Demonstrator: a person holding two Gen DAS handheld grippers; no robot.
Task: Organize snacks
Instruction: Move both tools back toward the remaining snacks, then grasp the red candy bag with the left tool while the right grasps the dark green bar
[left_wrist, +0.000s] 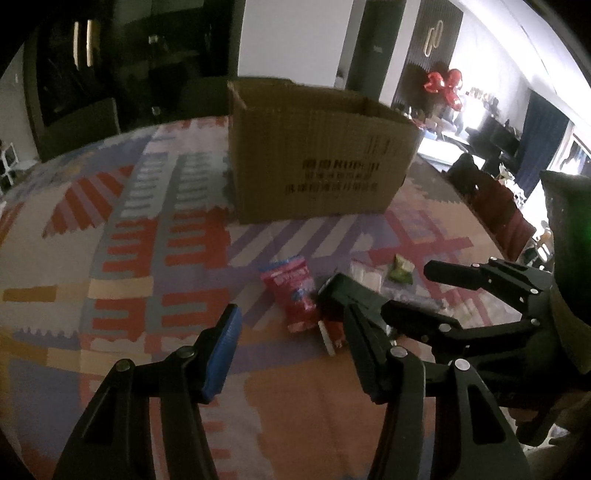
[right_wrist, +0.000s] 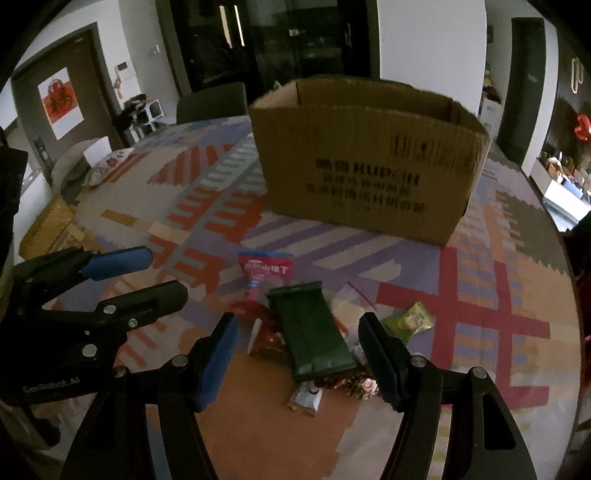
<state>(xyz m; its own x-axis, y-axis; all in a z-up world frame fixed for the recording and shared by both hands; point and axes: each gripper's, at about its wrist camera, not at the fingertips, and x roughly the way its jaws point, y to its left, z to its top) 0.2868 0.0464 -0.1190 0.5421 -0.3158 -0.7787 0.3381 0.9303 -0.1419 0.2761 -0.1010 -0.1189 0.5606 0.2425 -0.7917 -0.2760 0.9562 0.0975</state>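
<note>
Dark green packet (right_wrist: 312, 328) lying flat on top of the snack pile, just in front of the cardboard box (right_wrist: 369, 162). Long way pointing toward the box, leaning a little to the left. Red and blue bag (right_wrist: 264, 271) behind it, nearer the box, top end toward the box. Small light green bag (right_wrist: 410, 321) to the right of the dark green packet. More small snacks peeking out from under it. All on the colorful tablecloth (right_wrist: 480, 314).

Right gripper (right_wrist: 299, 354) wide open above the dark green packet, one finger on each side, holding nothing. Left gripper (left_wrist: 291, 347) also wide open, holding nothing, up over the cloth in front of the box.
</note>
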